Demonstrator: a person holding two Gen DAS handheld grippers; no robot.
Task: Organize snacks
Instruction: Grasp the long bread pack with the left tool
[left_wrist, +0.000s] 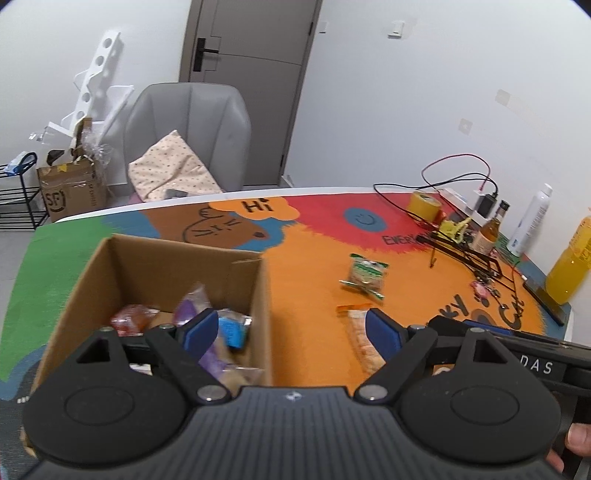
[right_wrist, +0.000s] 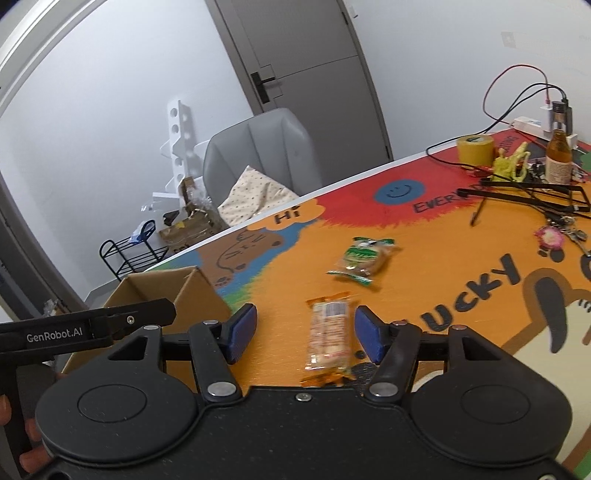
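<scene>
A cardboard box stands on the colourful table mat and holds several wrapped snacks. My left gripper is open and straddles the box's right wall, with nothing between its pads. An orange-wrapped snack bar lies on the mat between the fingers of my open right gripper; a gap shows on each side of it. The same bar lies just right of the box in the left wrist view. Farther out on the mat lies a green snack packet.
At the table's far right are a yellow tape roll, a brown bottle, black cables, a key ring, a white spray can and a yellow bottle. A grey chair stands beyond the table.
</scene>
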